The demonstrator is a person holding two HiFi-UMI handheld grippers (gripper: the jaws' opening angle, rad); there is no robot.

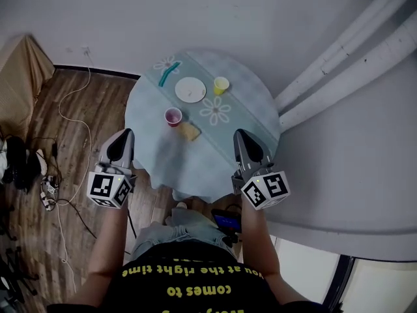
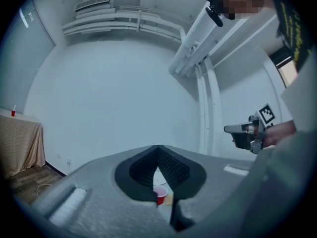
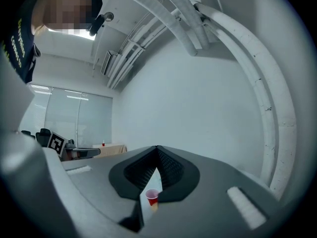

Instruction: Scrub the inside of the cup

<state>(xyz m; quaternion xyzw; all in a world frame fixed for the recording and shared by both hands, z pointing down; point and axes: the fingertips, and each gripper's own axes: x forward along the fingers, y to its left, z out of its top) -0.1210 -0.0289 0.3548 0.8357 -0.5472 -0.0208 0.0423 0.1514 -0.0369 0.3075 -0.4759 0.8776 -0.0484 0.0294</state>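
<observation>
Dark printed shirt and two bare forearms fill the bottom of the head view; beyond them the left gripper and right gripper point level toward a round table covered in a flower-print cloth. The left one is off the near-left edge and the right one at the near-right edge. Each gripper's own view shows the jaws closed pad against pad with nothing between them (left gripper, right gripper). The red cup, taken here to be the task's cup, stands upright and mouth-up near the middle of the surface, a little toward the left edge. It is well apart from both grippers and shows small below the closed tips in both gripper views (). A tan sponge lies just beside it on the near-right side; whether the two touch cannot be told. A white plate, a yellow cup and a teal stick-shaped tool lie toward the far edge. The red cup looks like a thin disposable one: probably light, easily tipped or slid, with walls that buckle under a hard squeeze. It is best held gently across the side wall below the rim. The sponge should be soft and is best pinched across its thickness.
</observation>
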